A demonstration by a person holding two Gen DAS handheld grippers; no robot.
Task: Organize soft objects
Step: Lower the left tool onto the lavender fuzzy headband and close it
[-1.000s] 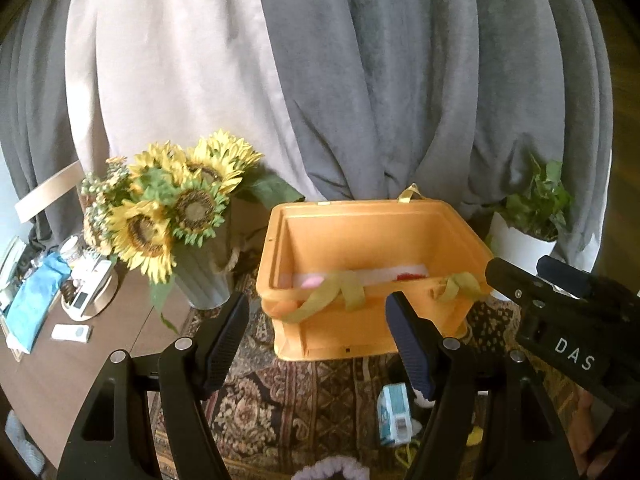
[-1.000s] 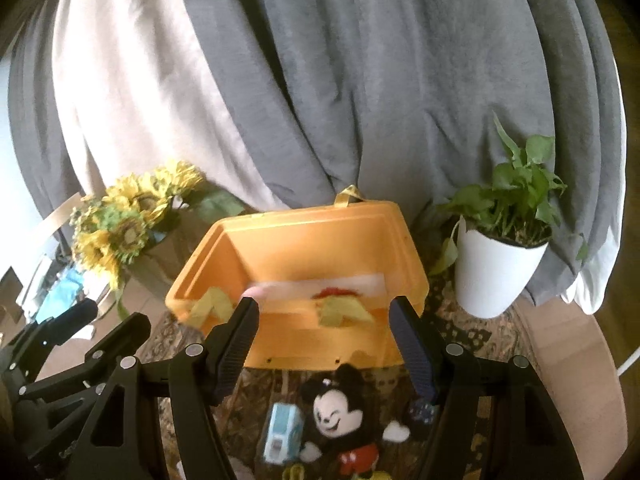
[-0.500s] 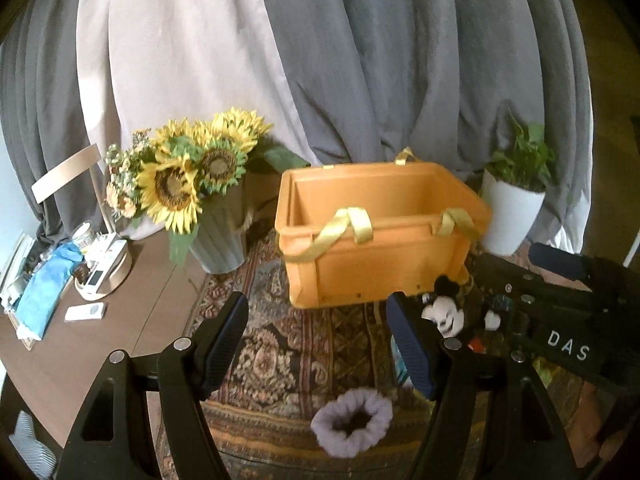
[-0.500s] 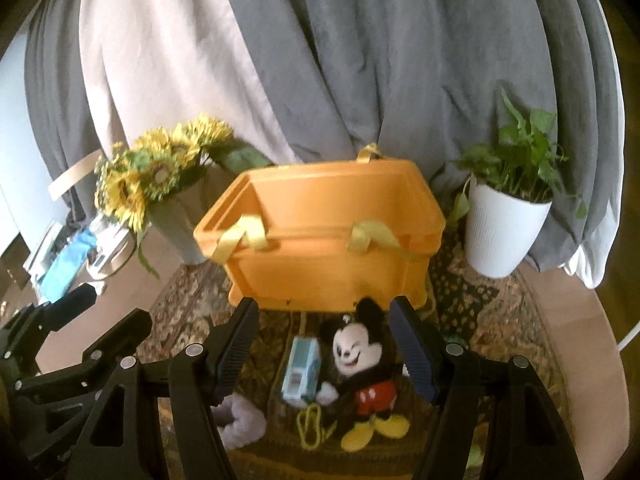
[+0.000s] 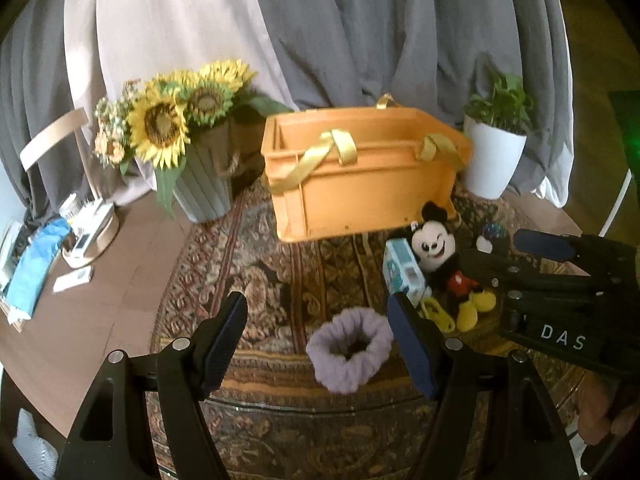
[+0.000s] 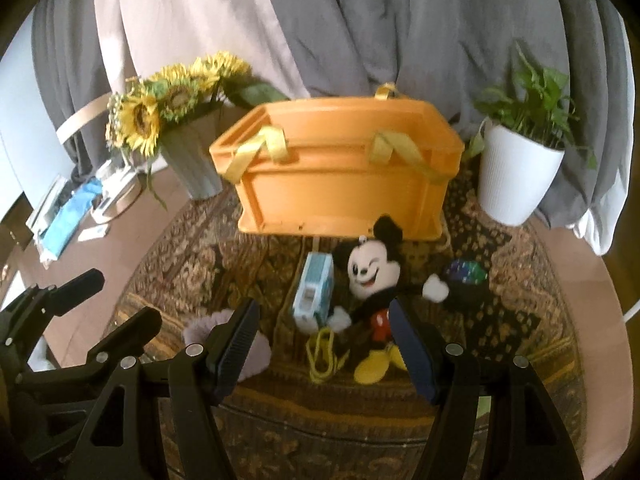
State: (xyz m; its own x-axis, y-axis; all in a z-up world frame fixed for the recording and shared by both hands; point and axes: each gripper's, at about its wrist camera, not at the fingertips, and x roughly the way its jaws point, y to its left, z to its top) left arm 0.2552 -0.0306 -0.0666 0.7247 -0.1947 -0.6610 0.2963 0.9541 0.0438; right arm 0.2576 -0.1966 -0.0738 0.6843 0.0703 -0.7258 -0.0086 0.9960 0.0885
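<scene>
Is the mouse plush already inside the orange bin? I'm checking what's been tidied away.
No, the mouse plush sits on the patterned rug in front of the orange bin, beside a small blue box.

Mouse plush (image 6: pixel 370 280) lying face-up before orange bin (image 6: pixel 340 184); lilac fuzzy ring (image 5: pixel 348 350), perhaps scrunchie, nearby.

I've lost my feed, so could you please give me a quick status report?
Left gripper and right gripper open, empty. Purple scrunchie, mouse plush on the rug, outside the orange bin. Nothing in the way.
</scene>
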